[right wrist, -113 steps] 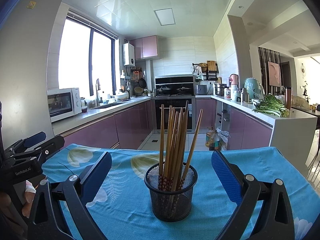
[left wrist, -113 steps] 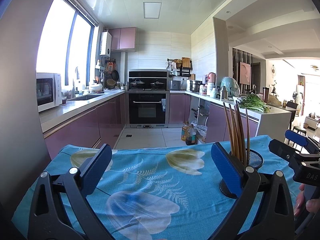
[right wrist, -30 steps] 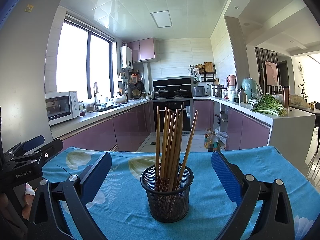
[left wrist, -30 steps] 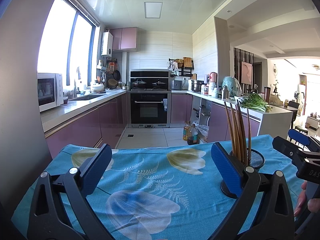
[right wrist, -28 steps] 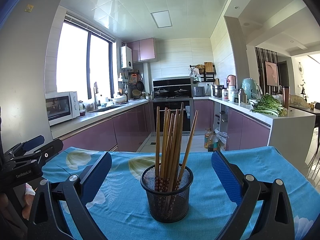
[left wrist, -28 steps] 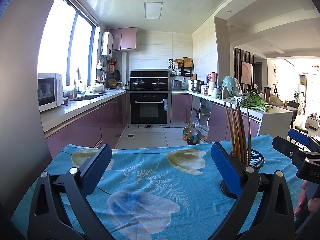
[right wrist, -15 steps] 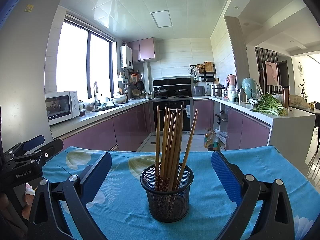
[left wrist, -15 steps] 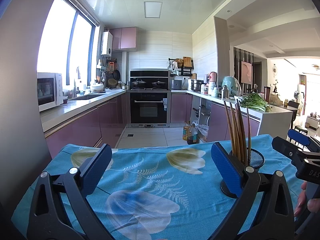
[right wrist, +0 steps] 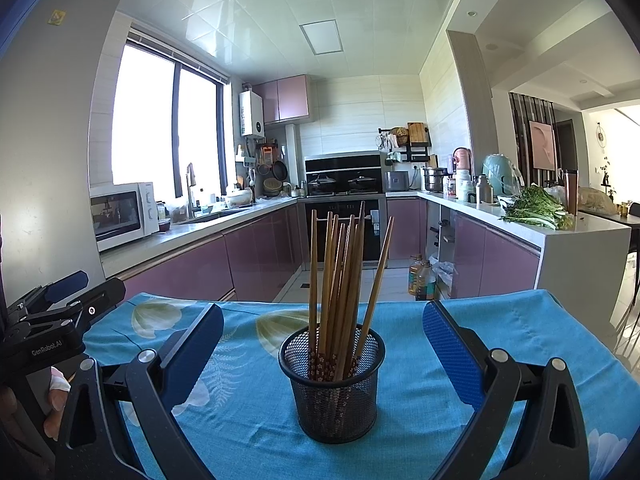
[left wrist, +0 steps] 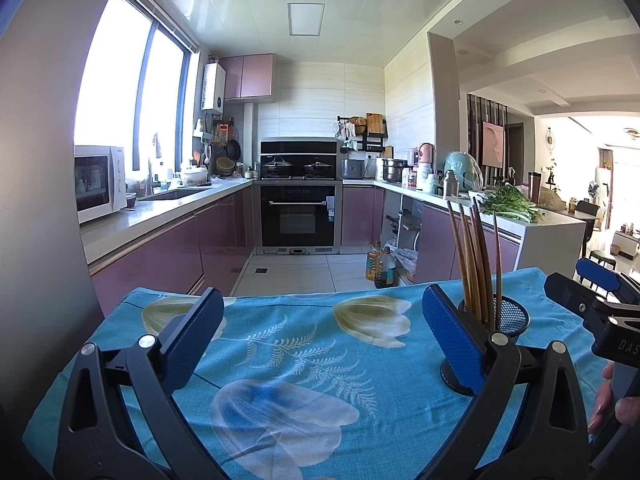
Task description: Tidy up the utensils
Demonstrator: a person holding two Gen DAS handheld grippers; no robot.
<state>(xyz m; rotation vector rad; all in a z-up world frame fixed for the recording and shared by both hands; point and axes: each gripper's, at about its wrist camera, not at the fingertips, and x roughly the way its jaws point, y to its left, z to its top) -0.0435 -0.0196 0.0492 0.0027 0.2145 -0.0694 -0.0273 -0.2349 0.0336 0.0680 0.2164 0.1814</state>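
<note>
Chopsticks: a bundle of brown wooden sticks, standing upright and fanning slightly in a black mesh holder. Their lower ends, showing through the mesh, are carrying a small pale pattern. The count is not certain from either view.

Mesh holder: round, open-topped, sitting on the surface, which a blue floral cloth is covering. In the right wrist view it is standing centred between the two blue pads, apart from both.

Right gripper: fingers are spread wide and gripping nothing, pointing across the surface toward the kitchen.

Left gripper: fingers are likewise spread wide and holding nothing, with only bare cloth lying between them.

Left wrist view only: the holder is appearing off to the right, partly hidden behind the right-side finger, with the chopsticks rising above it. The right gripper's body is showing at the far right edge, with part of the person's hand beneath it.

Right wrist view only: the holder is showing in full, rim and wall. The left gripper's body is showing at the left edge, with part of the other hand gripping it.

Background, both views: purple kitchen cabinets, an oven, a microwave and leafy greens lying on a white counter.
</note>
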